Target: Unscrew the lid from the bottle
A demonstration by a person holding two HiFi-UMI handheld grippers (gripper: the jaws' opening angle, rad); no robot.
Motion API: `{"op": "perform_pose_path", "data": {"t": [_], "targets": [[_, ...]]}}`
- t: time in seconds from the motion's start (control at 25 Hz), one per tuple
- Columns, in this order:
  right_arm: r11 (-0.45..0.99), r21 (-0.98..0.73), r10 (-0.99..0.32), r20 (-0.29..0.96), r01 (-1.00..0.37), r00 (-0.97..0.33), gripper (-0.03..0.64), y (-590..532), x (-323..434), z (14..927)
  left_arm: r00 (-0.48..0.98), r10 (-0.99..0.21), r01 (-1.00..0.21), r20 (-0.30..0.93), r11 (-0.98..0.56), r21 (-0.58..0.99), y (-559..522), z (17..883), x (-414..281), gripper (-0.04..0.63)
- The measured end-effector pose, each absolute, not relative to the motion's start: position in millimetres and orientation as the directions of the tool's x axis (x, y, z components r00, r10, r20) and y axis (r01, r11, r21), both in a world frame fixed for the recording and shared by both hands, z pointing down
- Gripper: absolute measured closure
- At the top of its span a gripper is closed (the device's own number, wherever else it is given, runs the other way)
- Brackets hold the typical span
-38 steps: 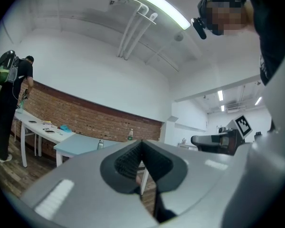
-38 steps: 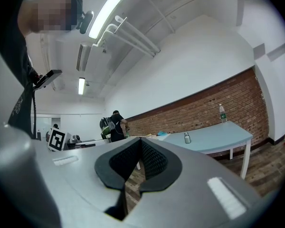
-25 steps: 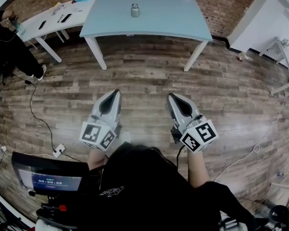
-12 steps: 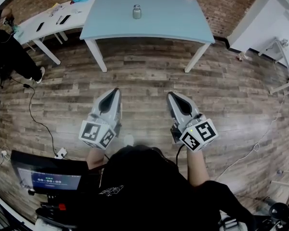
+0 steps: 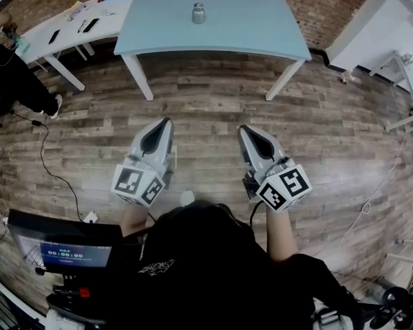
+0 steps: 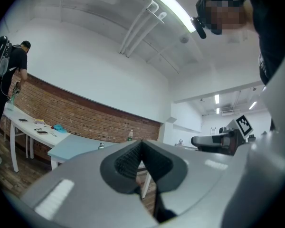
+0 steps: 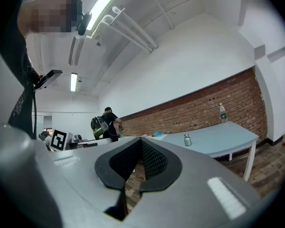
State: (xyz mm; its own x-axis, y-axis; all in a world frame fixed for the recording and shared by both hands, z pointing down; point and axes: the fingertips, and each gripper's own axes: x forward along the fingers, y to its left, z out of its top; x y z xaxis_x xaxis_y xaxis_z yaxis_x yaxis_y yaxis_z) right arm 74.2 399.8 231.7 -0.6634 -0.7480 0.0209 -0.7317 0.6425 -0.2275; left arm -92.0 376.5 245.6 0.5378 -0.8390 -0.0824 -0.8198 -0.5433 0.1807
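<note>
Hovering shut and empty, left gripper (image 5: pixel 166 122) and right gripper (image 5: pixel 243 128) sit well apart from the bottle (image 5: pixel 199 15), seemingly rigid, slick metal: clamp body, twist lid (image 5: pixel 199 6).

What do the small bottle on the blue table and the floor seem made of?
Bottle: probably metal, maybe stainless steel; dull silver-grey sheen, though it is small in view.
Floor: wood-look planks with grain and seams, matte; solid wood or laminate, cannot tell.
</note>
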Motion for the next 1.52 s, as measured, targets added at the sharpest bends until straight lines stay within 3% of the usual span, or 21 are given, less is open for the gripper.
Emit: {"op": "perform_pose_path", "data": {"t": [1.52], "targets": [[0.586, -0.198, -0.797, 0.037, -0.786, -0.603, 0.615, 372, 29, 235, 0.583, -0.805, -0.781, -0.105, -0.592, 0.202, 340, 252, -145, 0.595]]}}
